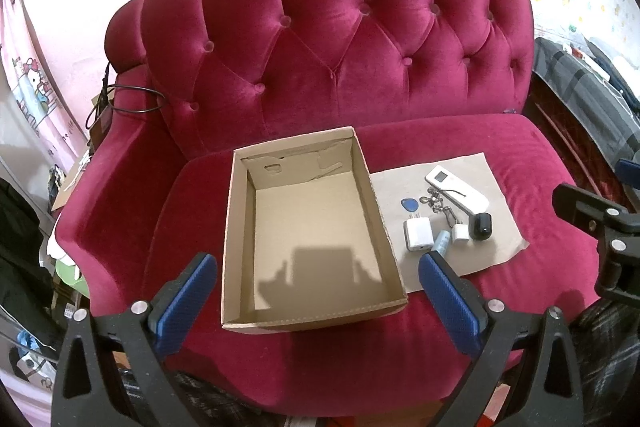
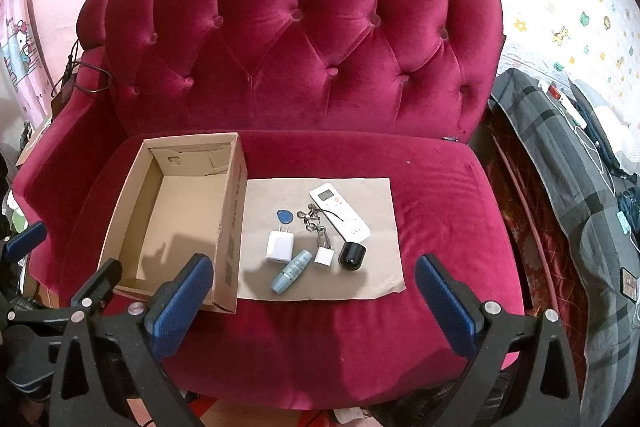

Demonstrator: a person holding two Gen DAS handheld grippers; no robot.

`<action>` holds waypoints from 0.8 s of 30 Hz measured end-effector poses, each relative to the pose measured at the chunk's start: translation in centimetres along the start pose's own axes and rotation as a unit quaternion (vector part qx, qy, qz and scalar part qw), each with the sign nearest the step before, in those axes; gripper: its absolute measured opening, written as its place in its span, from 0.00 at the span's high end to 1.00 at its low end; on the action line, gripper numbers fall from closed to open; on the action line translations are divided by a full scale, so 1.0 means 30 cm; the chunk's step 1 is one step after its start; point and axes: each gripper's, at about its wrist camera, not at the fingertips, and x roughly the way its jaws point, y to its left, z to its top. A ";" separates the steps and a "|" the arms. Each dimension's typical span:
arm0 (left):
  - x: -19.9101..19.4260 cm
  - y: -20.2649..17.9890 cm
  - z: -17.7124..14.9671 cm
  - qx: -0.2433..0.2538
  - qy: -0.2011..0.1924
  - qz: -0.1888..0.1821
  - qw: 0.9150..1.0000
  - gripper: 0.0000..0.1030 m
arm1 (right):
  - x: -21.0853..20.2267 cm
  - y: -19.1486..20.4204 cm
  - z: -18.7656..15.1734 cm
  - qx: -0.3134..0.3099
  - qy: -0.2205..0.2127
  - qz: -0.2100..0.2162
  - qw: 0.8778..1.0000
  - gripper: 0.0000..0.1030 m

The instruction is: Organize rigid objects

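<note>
Both grippers, left [image 1: 316, 279] and right [image 2: 314, 281], hover spread wide and empty off the sofa seat's [image 2: 440, 187] front edge. The cardboard box [image 1: 236, 227] sits empty at seat left. Beside it, the paper sheet [image 2: 376, 195] carries remote [image 2: 340, 213], chargers [image 2: 279, 247], keys [image 2: 314, 219], tube [image 2: 290, 270].

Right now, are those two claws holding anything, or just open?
Left claw: open, holding nothing, hovering above the cardboard box.
Right claw: open, holding nothing.
</note>
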 end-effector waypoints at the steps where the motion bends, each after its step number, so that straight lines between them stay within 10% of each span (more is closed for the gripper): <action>1: 0.001 0.001 -0.001 0.001 0.000 0.002 1.000 0.00 | -0.001 -0.002 0.000 0.000 0.000 0.000 1.000 0.00; 24: 0.026 0.002 -0.008 -0.005 0.005 0.002 1.000 0.00 | 0.015 0.013 0.013 -0.005 -0.004 0.004 1.000 0.00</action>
